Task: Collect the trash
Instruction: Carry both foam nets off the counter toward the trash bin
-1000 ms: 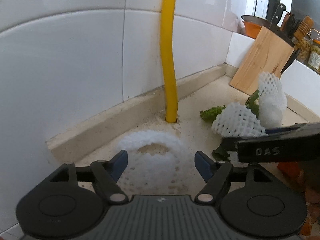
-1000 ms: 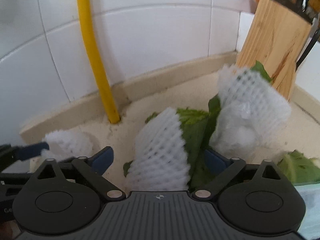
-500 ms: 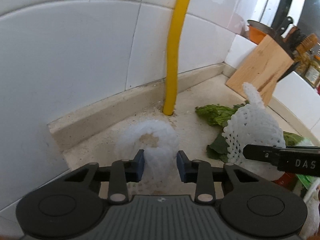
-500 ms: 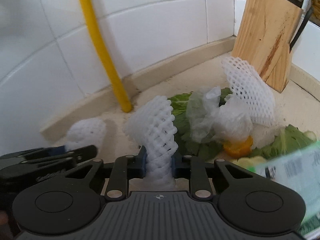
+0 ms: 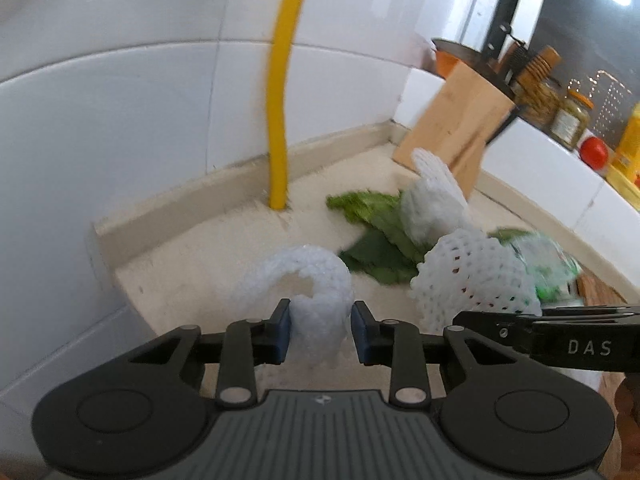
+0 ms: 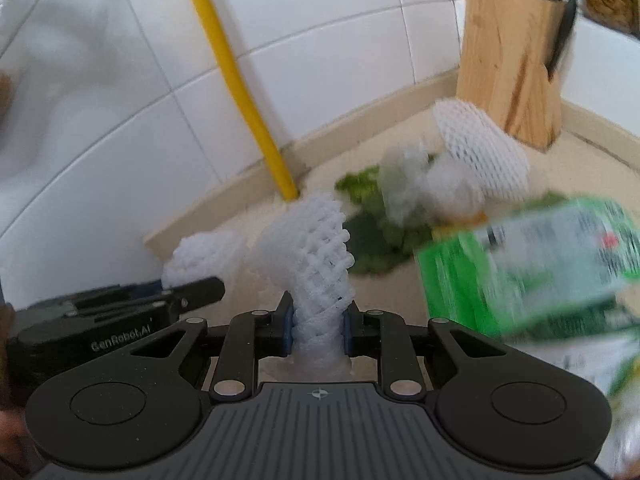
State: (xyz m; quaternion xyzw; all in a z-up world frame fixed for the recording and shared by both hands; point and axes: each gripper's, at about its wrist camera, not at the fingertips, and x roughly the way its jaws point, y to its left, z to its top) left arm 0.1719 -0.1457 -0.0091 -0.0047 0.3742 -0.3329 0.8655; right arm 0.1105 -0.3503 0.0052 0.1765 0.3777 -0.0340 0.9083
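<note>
The left gripper [image 5: 320, 330] pinches a curled foam net [image 5: 308, 284] by its near edge, presumably to carry it off as trash; the right gripper [image 6: 318, 330] squeezes a second foam sleeve [image 6: 316, 256], leaves [image 5: 376, 236] lying beyond both.

Knife block [image 6: 516, 76] behind leaves [image 6: 372, 240]

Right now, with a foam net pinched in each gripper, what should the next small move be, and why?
Probably lift both nets clear of the counter and carry them off to wherever the trash goes; no bin shows in either view. The left gripper is shut on the curled foam net, and the right gripper is shut on the twisted foam net, so neither can take the lettuce leaves yet.
</note>
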